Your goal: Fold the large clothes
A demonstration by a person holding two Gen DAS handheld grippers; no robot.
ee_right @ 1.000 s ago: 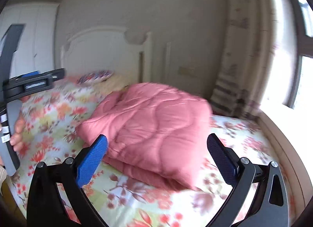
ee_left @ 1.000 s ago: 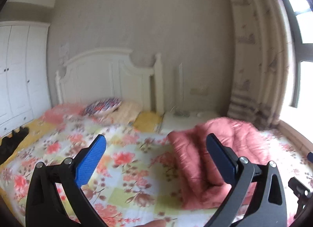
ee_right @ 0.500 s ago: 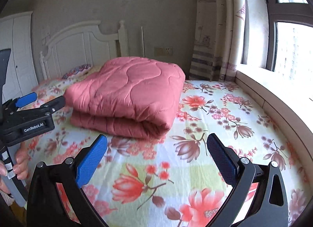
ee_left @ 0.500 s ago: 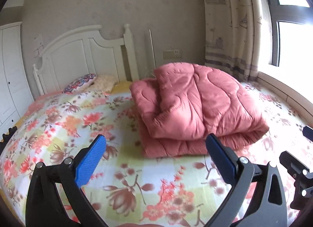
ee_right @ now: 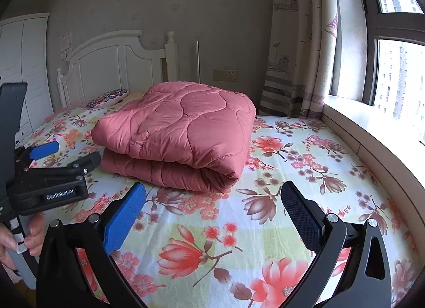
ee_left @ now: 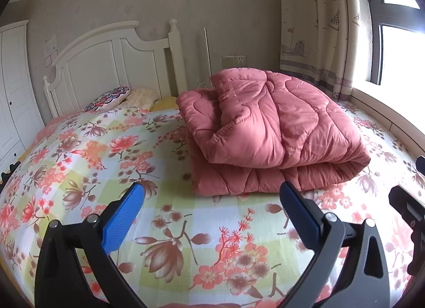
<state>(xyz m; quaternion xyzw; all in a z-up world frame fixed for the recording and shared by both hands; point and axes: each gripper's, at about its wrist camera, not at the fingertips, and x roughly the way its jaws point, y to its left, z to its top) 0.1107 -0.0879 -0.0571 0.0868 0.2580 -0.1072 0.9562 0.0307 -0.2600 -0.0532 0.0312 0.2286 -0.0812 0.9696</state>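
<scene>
Both sets of tongs are wide open and carrying nothing: the left gripper (ee_left: 211, 201) hovers over bare floral sheet (ee_left: 186, 231), its blue pads (ee_left: 123, 217) spread far apart, and the right gripper (ee_right: 212, 200) is just the same, well short of any cloth. From the right wrist view the left tool sits at the left edge, a hand (ee_right: 16, 239) wrapped round its grey handle. A second ago both cameras were swinging and blurred; now they've steadied and dropped lower, square on to the bed. Out ahead, the pink quilt (ee_left: 271, 132) lies in a thick folded bundle in the middle of the mattress, near the curtain (ee_right: 292, 42) side. Its top layer is rumpled on the headboard (ee_left: 111, 58) side, neater on the near fold. My read: the folding looks essentially done, and the grippers have backed away, perhaps before a last tidy of that loose corner.
</scene>
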